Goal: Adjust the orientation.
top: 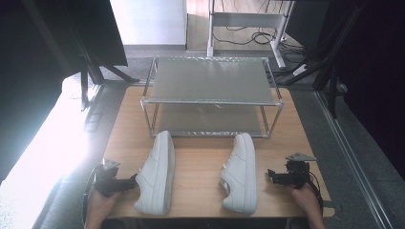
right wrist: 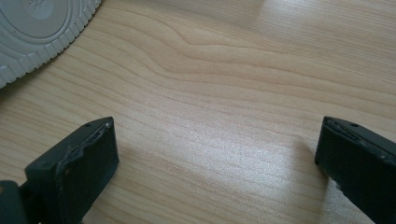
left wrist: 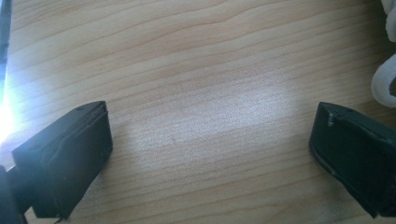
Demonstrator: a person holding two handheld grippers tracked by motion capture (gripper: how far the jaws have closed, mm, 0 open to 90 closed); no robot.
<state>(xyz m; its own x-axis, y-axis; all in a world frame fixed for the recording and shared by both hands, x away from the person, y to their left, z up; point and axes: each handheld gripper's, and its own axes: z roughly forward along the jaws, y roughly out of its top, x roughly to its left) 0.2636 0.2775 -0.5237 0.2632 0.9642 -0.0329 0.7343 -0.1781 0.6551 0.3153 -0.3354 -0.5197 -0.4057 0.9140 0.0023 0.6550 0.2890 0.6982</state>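
High view: two white sneakers lie on the wooden desk (top: pixel 200 162) in front of a two-tier metal rack (top: pixel 210 95), toes pointing toward the rack. The left sneaker (top: pixel 156 172) lies on its side near the desk's front edge; the left gripper (top: pixel 128 182), held in a hand (top: pixel 98 205) at the front left corner, points at its heel, just beside it or touching, which cannot be told from here. The right sneaker (top: pixel 239 172) sits to the right, well apart from the first. The right gripper (top: pixel 271 175), held by the other hand (top: pixel 305 198) at the front right corner, points toward that shoe's side with a strip of bare desk between them.

Left gripper view: the left gripper (left wrist: pixel 210 140) stands wide open over bare wood, with a bit of white sneaker (left wrist: pixel 385 84) at the right edge, beside the right jaw.

Right gripper view: the right gripper (right wrist: pixel 217 144) is also spread wide over bare wood, and a grey ribbed sole (right wrist: pixel 37 32) shows at the top left, apart from the jaws.
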